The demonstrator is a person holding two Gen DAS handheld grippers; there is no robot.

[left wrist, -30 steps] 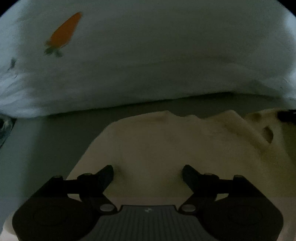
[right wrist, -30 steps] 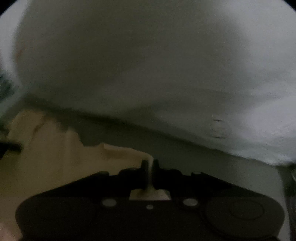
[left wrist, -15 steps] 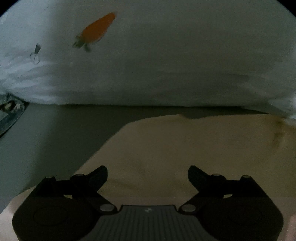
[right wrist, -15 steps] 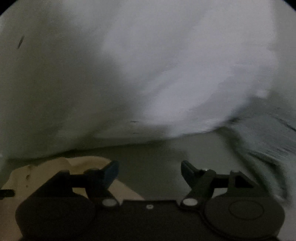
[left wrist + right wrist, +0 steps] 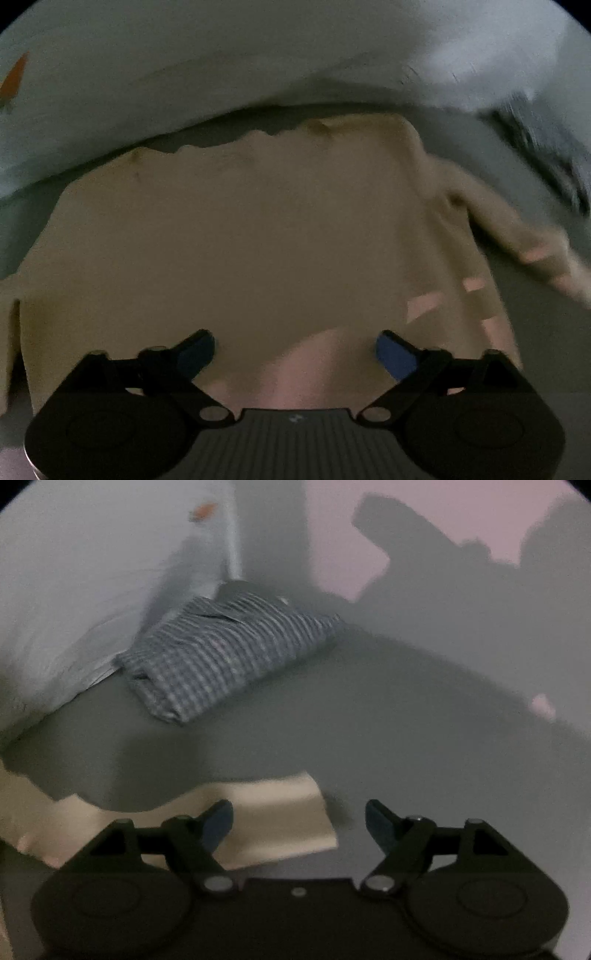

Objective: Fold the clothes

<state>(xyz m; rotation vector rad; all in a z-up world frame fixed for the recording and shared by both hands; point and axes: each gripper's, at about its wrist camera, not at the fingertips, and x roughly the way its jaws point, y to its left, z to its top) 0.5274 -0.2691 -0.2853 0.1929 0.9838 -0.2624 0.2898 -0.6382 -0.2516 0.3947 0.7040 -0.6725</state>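
A cream long-sleeved garment (image 5: 258, 236) lies spread flat on the grey surface in the left wrist view, one sleeve (image 5: 517, 236) trailing off to the right. Above its lower part hangs my left gripper (image 5: 295, 349), its jaws still opening with nothing pinched between them. In the right wrist view a cream sleeve end (image 5: 273, 812) lies on the grey surface (image 5: 369, 720) under my right gripper (image 5: 299, 821). Its jaws are opening too, and the pads do not press on the cloth.
A folded blue-and-white checked garment (image 5: 225, 653) rests against a white pillow (image 5: 74, 609) with a carrot print (image 5: 14, 79). Behind stands a pinkish wall (image 5: 443, 524) carrying dark shadows. The pillow runs along the far edge of the cream garment.
The right gripper let go of the cream cloth, opened wide and swung right, bringing the checked garment into view. The left gripper opened further and shifted so more of the cream garment shows.
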